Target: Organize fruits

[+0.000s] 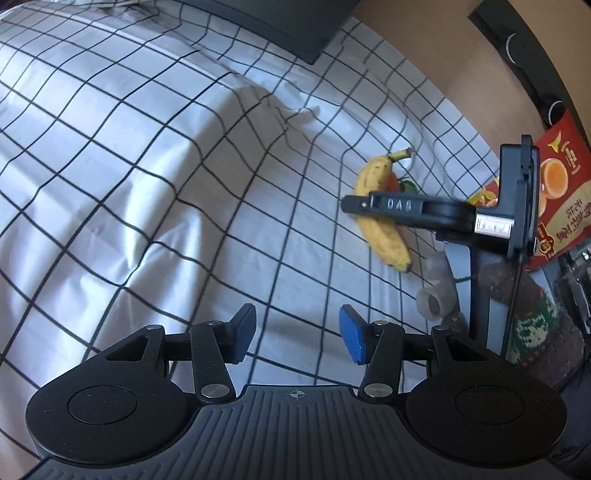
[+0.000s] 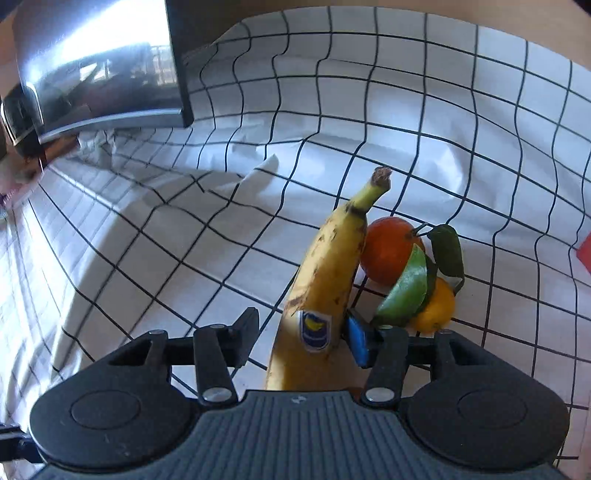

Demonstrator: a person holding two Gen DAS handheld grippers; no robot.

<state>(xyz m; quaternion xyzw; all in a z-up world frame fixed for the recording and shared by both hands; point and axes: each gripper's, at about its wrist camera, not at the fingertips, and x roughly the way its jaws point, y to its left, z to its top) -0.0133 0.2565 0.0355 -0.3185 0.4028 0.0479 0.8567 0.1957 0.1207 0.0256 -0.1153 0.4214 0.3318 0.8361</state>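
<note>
A spotted yellow banana with a blue sticker lies on the checked cloth, between the fingers of my right gripper. The left finger stands clear of the banana and the blue right pad is right beside it, so the gripper is open. Against the banana's far side rest an orange fruit with green leaves and a smaller yellow-orange fruit. In the left wrist view the right gripper reaches over the banana. My left gripper is open over bare cloth.
A dark flat object lies at the far edge of the cloth. A shiny appliance stands at the back left. A red printed box stands on the right. A person's fingers and knitted sleeve hold the right gripper.
</note>
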